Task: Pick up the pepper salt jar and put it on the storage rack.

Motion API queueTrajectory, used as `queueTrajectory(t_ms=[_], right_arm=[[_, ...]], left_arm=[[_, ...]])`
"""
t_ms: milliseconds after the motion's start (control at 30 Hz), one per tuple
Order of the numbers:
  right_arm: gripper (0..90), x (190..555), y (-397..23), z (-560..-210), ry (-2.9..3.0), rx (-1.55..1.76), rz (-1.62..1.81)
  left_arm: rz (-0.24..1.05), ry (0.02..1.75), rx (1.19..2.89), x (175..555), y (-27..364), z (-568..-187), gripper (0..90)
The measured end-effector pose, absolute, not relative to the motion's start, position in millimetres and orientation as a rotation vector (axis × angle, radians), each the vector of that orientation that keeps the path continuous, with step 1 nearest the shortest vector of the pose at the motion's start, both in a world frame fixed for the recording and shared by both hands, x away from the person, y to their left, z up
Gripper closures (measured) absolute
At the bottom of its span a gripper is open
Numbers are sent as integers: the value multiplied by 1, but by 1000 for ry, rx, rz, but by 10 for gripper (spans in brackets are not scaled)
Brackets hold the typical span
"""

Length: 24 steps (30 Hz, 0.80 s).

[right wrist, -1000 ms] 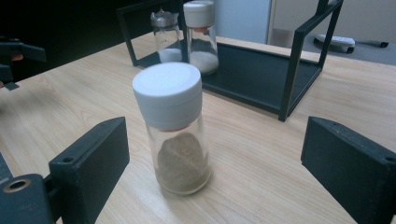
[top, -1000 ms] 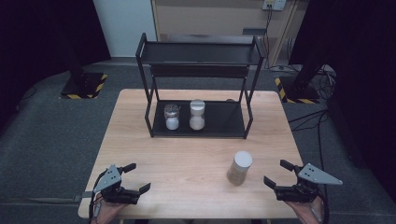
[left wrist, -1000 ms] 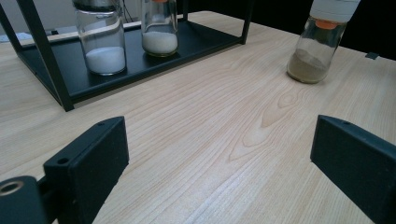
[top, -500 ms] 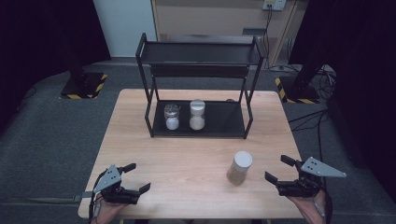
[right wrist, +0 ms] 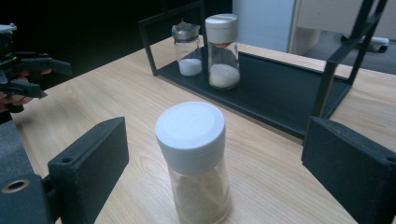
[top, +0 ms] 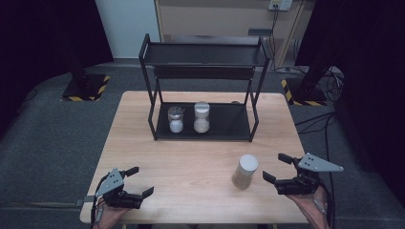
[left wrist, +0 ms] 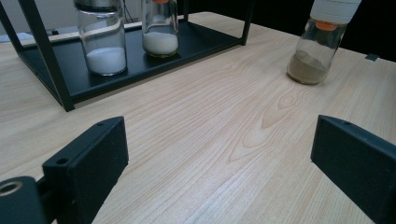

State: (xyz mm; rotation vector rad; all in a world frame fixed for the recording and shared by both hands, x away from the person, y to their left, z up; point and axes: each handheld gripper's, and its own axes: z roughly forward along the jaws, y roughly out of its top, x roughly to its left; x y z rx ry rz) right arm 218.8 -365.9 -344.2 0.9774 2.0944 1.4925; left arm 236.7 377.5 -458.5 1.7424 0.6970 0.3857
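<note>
High view: right gripper (top: 282, 169) has edged toward jar (top: 245, 171).

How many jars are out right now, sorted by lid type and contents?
White-lidded jar of brown powder on the table: 1
White-lidded jar of white powder on the rack: 1
Metal-lidded jar of white powder on the rack: 1
Total: 3

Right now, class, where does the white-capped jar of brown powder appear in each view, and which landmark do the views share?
High view: jar of brown powder, lower right on table.
Left gripper view: same jar, upper right.
Right gripper view: same jar, bottom centre, between the tongs.
Shared landmark: black rack.
</note>
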Motion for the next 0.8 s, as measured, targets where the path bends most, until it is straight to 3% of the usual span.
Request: queueTrajectory(t_ms=[800], right_arm=[[79,258,-326,-353,2222,906,1447]], left_arm=[[389,708,1737,236,378,-458,12]])
